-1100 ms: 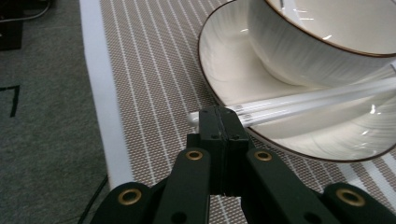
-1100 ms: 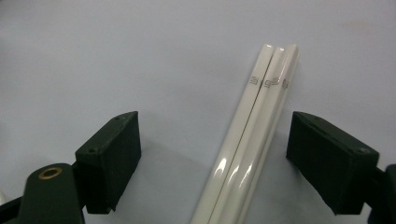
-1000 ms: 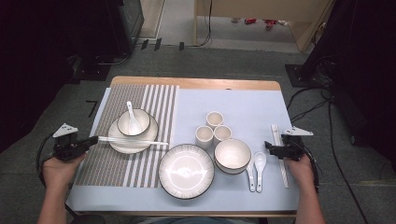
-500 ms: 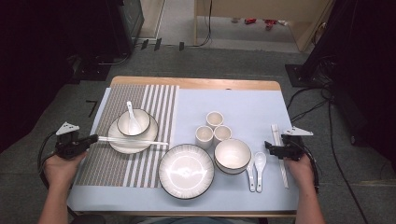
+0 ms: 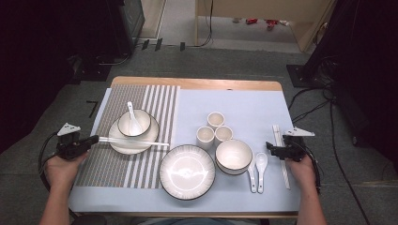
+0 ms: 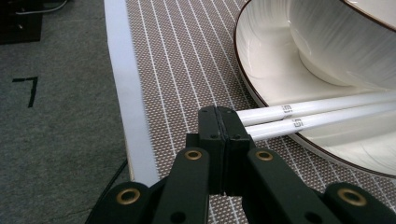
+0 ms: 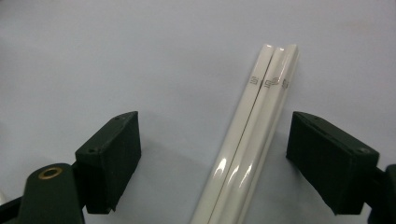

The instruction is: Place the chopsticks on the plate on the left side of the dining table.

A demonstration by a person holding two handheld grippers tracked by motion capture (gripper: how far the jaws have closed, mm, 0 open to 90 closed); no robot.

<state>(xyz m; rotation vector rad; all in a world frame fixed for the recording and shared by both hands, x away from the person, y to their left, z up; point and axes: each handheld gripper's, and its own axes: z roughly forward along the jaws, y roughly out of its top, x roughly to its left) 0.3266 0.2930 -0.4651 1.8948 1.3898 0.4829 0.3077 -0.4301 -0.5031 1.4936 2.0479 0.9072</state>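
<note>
My left gripper (image 5: 95,139) (image 6: 219,116) is shut with nothing between its jaws, over the left edge of the striped placemat (image 5: 117,166) (image 6: 187,56). Its tips sit right at the near ends of a pair of white chopsticks (image 5: 136,141) (image 6: 317,114) that lie across a white plate (image 5: 123,146) (image 6: 266,60). A small bowl (image 5: 143,123) (image 6: 336,37) holding a spoon (image 5: 133,119) stands on that plate. My right gripper (image 5: 277,150) (image 7: 212,140) is open low over the blue cloth, and a second pair of chopsticks (image 5: 283,164) (image 7: 254,130) lies between its jaws, untouched.
A large empty plate (image 5: 187,171) sits at the front centre, with a bowl (image 5: 233,156) to its right and two white spoons (image 5: 256,169) beside that. Three small cups (image 5: 215,120) stand behind the bowl. The table's wooden edge (image 5: 197,83) runs along the back.
</note>
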